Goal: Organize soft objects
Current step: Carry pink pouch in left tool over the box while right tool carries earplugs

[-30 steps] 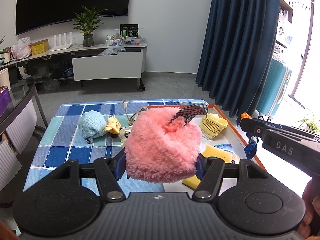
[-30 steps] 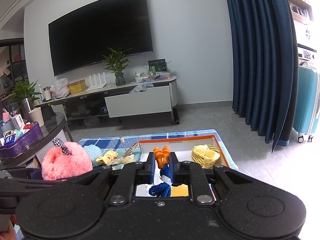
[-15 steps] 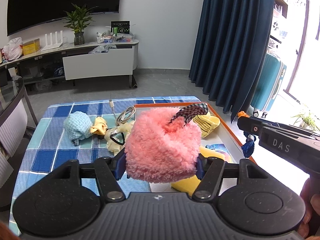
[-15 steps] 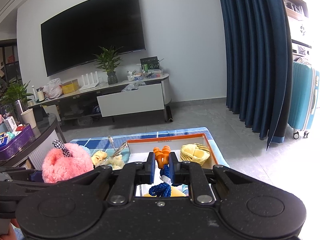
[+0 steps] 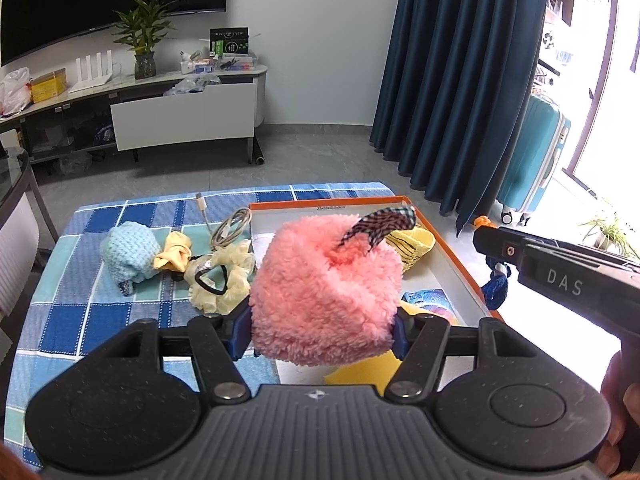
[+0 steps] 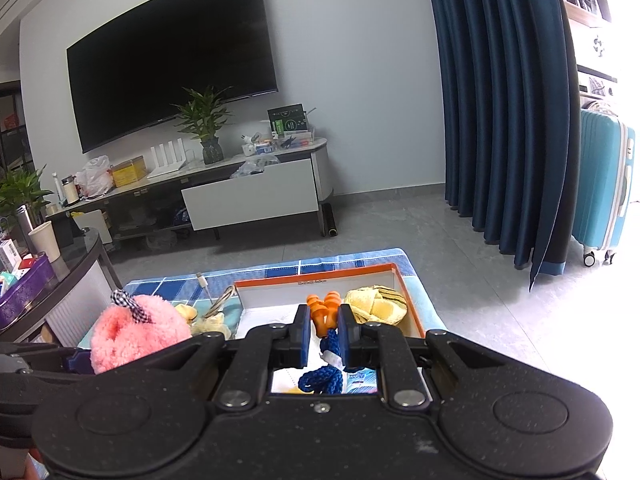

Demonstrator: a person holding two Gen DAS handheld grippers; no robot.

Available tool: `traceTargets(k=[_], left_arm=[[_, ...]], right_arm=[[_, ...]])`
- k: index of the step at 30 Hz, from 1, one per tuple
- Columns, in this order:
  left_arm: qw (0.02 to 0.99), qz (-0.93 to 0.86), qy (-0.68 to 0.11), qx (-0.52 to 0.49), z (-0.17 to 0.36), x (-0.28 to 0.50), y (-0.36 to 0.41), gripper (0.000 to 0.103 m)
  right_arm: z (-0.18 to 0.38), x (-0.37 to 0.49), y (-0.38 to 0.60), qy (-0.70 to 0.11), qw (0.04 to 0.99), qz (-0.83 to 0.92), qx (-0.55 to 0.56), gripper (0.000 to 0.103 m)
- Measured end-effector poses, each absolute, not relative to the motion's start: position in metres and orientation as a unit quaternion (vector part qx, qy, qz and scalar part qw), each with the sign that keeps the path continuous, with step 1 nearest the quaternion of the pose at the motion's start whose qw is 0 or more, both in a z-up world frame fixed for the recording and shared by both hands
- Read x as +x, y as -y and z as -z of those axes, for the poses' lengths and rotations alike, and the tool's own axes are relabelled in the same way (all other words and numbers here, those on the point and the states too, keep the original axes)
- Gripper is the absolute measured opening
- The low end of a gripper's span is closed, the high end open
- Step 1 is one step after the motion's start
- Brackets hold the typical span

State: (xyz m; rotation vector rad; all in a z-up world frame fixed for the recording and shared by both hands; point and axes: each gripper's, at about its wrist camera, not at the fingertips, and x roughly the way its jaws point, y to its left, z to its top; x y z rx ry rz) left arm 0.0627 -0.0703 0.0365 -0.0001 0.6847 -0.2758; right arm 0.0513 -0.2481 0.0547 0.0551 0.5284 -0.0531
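My left gripper (image 5: 322, 330) is shut on a fluffy pink plush (image 5: 326, 292) with a checked ribbon, held above the near left edge of the orange-rimmed white box (image 5: 452, 256). My right gripper (image 6: 323, 330) is shut on orange earplugs with a blue cord (image 6: 325, 314), held over the same box (image 6: 396, 276); the cord hangs down below the jaws. In the box lie a yellow striped soft item (image 6: 376, 306), a yellow sponge (image 5: 362, 372) and a small blue packet (image 5: 426, 300). The pink plush (image 6: 136, 332) also shows at the left of the right wrist view.
On the blue checked tablecloth (image 5: 92, 308) left of the box lie a light blue knitted item (image 5: 130, 252), a yellow bow (image 5: 174, 256), cream scrunchies (image 5: 220, 280) and a coiled cable (image 5: 232, 228). A glass side table (image 6: 72, 256) stands at the left, a TV cabinet (image 6: 256, 192) beyond.
Both grippers have moved forward over the table with their loads still held; the box and table items now sit nearer and lower in both views.
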Motion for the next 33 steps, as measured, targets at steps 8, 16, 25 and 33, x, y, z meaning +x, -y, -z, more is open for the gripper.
traceTargets(k=[8, 16, 25, 33], left_arm=[[0.93, 0.144, -0.34, 0.002, -0.038, 0.075, 0.079, 0.065], [0.927, 0.148, -0.343, 0.007, -0.038, 0.084, 0.089, 0.065], [0.924, 0.156, -0.349, 0.011, -0.036, 0.093, 0.097, 0.065], [0.92, 0.166, -0.355, 0.015, -0.031, 0.102, 0.106, 0.065]], right_arm=[[-0.056, 0.062, 0.255, -0.264, 0.964, 0.029, 0.03, 0.018], [-0.058, 0.069, 0.262, -0.265, 0.963, 0.029, 0.033, 0.018], [-0.059, 0.078, 0.266, -0.271, 0.962, 0.021, 0.037, 0.018], [-0.057, 0.089, 0.275, -0.281, 0.959, 0.015, 0.043, 0.018]])
